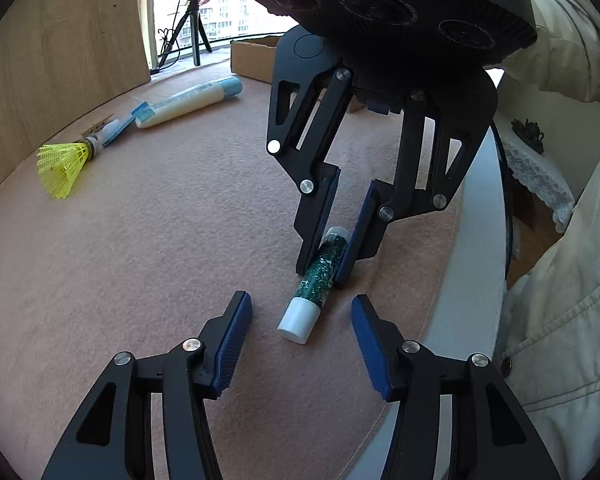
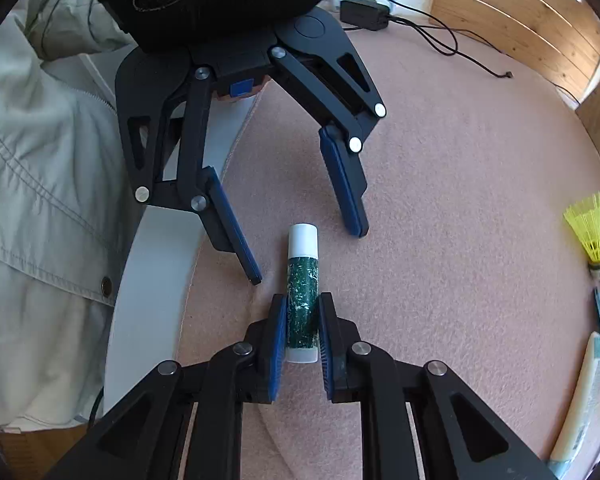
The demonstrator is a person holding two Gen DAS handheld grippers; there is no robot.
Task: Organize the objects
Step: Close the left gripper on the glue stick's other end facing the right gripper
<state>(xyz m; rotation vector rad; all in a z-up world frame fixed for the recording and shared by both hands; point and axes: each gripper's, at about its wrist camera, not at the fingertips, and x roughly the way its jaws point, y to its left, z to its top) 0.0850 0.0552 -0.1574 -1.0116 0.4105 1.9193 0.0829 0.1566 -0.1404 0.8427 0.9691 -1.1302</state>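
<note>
At the left of the left wrist view a yellow plastic shuttlecock (image 1: 62, 168) lies on the pink felt-covered tabletop (image 1: 160, 248), with a blue-handled toothbrush (image 1: 126, 124) just beside it and a cream tube with a pale blue cap (image 1: 188, 102) further toward the upper middle. A brown cardboard box (image 1: 252, 58) sits behind them near the window.

Lower in the frame, the left gripper (image 1: 300, 320) stands with its blue-padded fingers (image 1: 234, 344) spread, one on each side of the white cap end of a small green-patterned cylindrical stick with white ends (image 1: 314, 284). The pads do not touch it.

Just right of centre, the right gripper (image 1: 334, 248) comes down from the upper right and its fingers pinch the stick's green body near the far end. The right wrist view confirms this: the pads press on the green barrel (image 2: 302, 304) from both sides, while the stick lies flat on the felt close to the tabletop's white edge (image 1: 480, 280).

At the far right a person's pale jacket sleeve (image 1: 560, 60) shows.

The step in hand looks like either a handover or pulling the cap off. To do it well, the left fingers should close squarely on the white cap, not on the barrel, while the right grip stays firm and steady so the smooth stick neither rolls nor slips toward the edge.
</note>
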